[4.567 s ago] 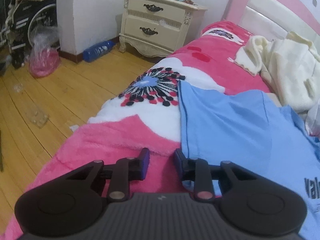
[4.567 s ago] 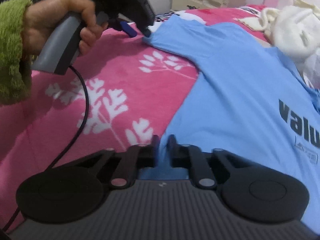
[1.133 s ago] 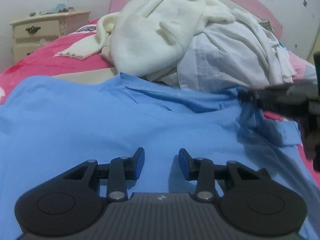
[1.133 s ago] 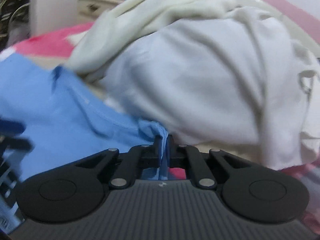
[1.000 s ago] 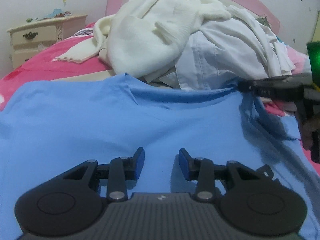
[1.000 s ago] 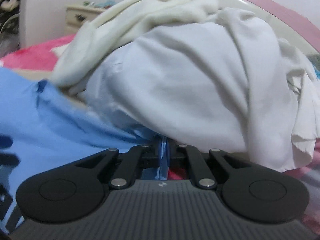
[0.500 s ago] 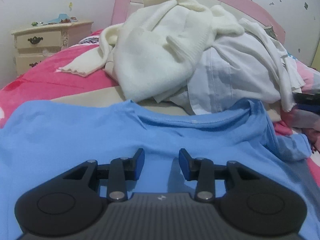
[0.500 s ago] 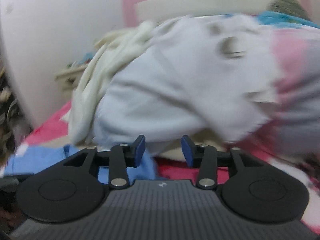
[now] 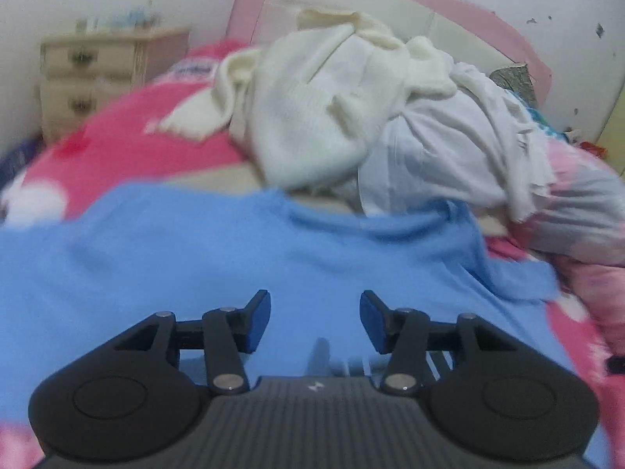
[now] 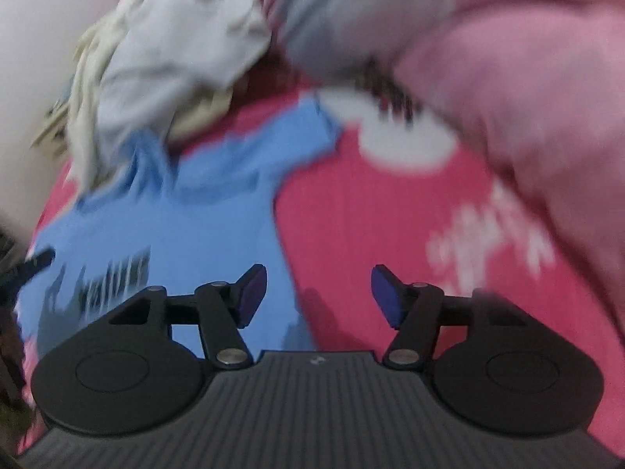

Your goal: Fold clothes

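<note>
Both wide open, gripping nothing: left hand-held gripper (image 9: 314, 320) hovers above the blue T-shirt (image 9: 195, 258); right hand-held gripper (image 10: 318, 293) straddles its side edge on the pink bedspread (image 10: 371, 242).

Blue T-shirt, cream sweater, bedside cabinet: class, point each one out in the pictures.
Blue T-shirt (image 9: 195, 258): left wrist view, on its flat body.
Cream sweater (image 9: 312, 117): left wrist view, middle of the knit heap.
Bedside cabinet (image 9: 97, 74): left wrist view, between the drawer fronts.
</note>
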Motion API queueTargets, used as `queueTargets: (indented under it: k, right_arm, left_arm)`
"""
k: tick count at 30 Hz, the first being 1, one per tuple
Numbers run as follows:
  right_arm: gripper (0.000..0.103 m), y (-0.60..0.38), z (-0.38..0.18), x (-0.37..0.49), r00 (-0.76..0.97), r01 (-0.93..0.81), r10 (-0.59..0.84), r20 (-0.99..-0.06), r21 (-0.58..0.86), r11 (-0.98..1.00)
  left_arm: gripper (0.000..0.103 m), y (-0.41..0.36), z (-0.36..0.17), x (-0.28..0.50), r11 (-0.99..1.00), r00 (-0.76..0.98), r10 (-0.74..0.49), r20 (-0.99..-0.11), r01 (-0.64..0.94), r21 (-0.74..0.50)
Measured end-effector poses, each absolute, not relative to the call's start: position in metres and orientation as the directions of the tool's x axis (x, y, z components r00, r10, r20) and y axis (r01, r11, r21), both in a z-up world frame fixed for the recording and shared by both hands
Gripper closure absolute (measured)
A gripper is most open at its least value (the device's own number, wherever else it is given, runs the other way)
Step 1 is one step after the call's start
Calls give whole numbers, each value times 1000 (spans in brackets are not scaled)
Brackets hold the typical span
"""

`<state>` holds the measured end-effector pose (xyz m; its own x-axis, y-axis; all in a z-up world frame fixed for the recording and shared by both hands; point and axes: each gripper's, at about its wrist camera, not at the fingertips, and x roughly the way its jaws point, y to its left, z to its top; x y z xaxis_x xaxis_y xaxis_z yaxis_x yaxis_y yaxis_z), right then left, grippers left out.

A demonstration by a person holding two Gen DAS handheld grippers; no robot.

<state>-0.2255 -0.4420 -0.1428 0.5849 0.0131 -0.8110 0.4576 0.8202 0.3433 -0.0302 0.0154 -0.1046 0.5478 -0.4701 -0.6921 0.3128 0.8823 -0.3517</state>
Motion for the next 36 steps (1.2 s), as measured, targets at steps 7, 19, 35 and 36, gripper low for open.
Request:
queueTargets:
  k: [7,19,35,36]
  right_arm:
    - [32,-429,-161,-272,480,452,172,-860,411,792]
    - [32,-424,-192,-328,424,543,390,-817,574,613]
    - [57,-403,-201,-320,285,475,433,-855,519,711]
    - [74,-403,-201,-321,277,475,430,-860,511,717]
  left_arm:
    - [52,82,-99,-113,829,212,-540,-814,304,-470]
    - [57,107,-159,-259,846,-53,-421,-905,336,-414]
    - [97,122,-189,-275,865,-59,-460,-886,196,-462]
    - [99,122,-189,-276,871,-54,-451,-891,194,-452]
